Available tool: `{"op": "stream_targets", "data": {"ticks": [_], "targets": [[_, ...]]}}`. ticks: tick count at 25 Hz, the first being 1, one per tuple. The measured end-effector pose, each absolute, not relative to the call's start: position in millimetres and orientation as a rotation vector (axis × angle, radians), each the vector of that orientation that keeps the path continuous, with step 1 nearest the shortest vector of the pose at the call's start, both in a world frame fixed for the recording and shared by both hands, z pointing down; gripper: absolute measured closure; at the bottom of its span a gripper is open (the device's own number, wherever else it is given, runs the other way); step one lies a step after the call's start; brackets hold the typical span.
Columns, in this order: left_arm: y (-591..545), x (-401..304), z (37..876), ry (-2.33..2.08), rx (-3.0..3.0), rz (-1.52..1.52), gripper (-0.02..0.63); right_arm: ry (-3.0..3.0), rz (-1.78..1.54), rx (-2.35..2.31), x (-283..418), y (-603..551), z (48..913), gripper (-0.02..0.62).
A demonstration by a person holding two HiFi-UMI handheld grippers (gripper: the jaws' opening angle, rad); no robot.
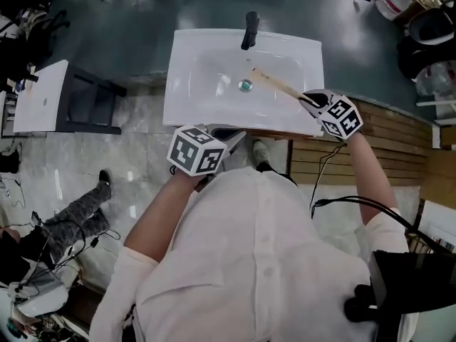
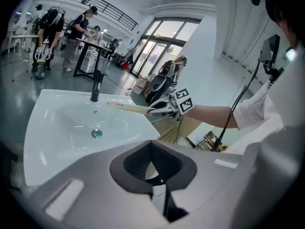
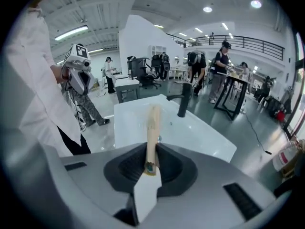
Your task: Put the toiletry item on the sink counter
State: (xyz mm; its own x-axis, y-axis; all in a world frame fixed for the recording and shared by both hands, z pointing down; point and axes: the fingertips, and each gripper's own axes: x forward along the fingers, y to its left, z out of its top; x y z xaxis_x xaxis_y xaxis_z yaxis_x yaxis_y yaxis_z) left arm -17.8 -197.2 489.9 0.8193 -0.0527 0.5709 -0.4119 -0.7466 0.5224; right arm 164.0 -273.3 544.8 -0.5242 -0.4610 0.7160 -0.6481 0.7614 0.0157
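**A:** Toiletry item (image 1: 279, 84), was it on the counter?

**B:** Not yet. The right gripper (image 1: 311, 100) was clamped on this pale wooden stick, right of centre in the head view, above the sink (image 1: 199, 91) basin.

**A:** And the left gripper (image 1: 226, 140)?

**B:** Closed and holding nothing, at the sink's front edge. Setting down and releasing remained.

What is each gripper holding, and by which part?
The right gripper clamps the wooden toiletry stick by its near end, the rest pointing out over the sink. The left gripper holds nothing.
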Motion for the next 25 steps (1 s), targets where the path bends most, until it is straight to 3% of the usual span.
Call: {"op": "stream_targets", "data": {"ticks": [11,25], "targets": [[-261,68,480,-0.555,2.228,0.674,0.600,-2.271,0.203,0.548,244,-390,573,0.548],[-285,71,492,-0.726,2.131,0.689,0.600,-2.227,0.066,0.384,258,-461,620,0.548]]}}
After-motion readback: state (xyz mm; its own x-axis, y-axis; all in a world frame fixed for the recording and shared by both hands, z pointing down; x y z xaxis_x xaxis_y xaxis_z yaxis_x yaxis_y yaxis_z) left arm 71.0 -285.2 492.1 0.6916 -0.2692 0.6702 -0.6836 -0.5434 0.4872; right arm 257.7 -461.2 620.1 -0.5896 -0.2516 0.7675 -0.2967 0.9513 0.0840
